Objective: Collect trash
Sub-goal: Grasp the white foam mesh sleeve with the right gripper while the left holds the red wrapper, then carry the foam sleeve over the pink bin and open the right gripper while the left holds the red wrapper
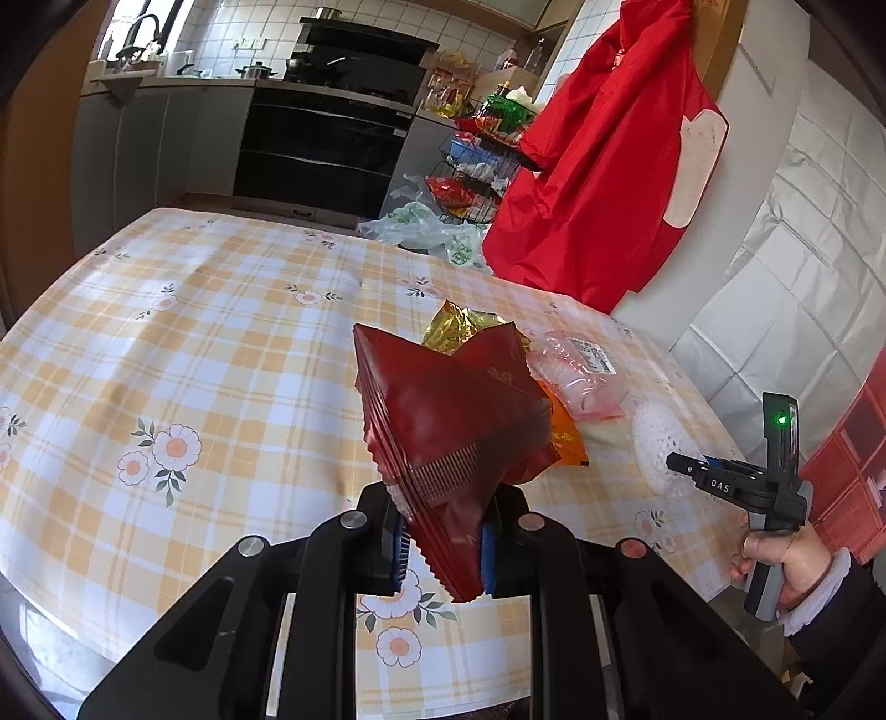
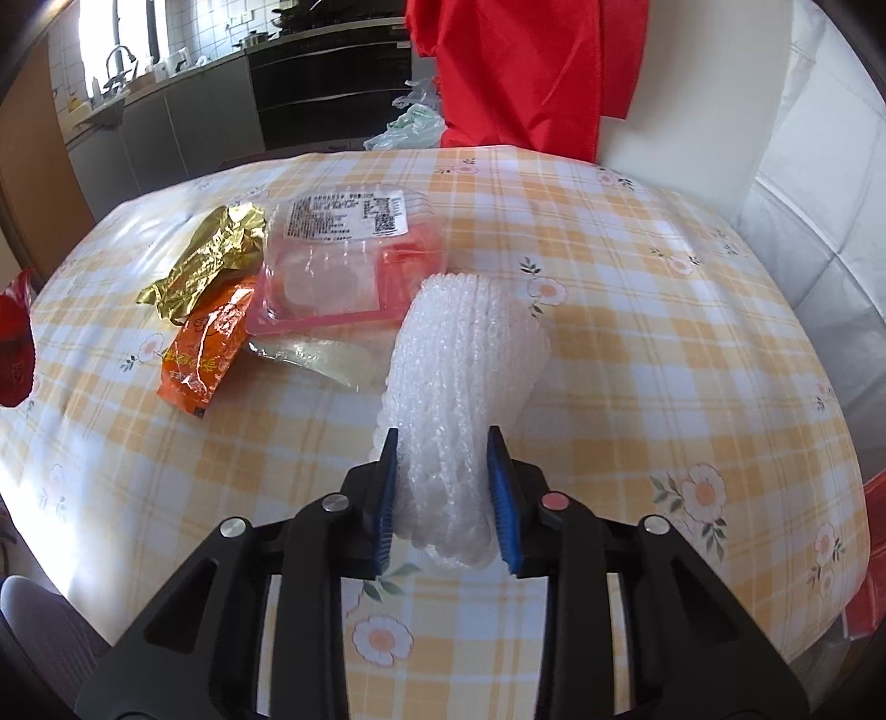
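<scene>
The dark red snack bag (image 1: 443,437) sits pinched in my left gripper (image 1: 443,545), lifted clear of the checked tablecloth (image 1: 221,343). My right gripper (image 2: 446,487) squeezes the white foam net (image 2: 459,387). Ahead-left of it lie the clear plastic box (image 2: 354,260), orange packet (image 2: 207,349) and gold wrapper (image 2: 207,255).

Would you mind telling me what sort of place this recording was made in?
Most likely a home kitchen with a dining table: a built-in oven under a range hood, a sink faucet by the window, and a plaid tablecloth strewn with wrappers.
</scene>
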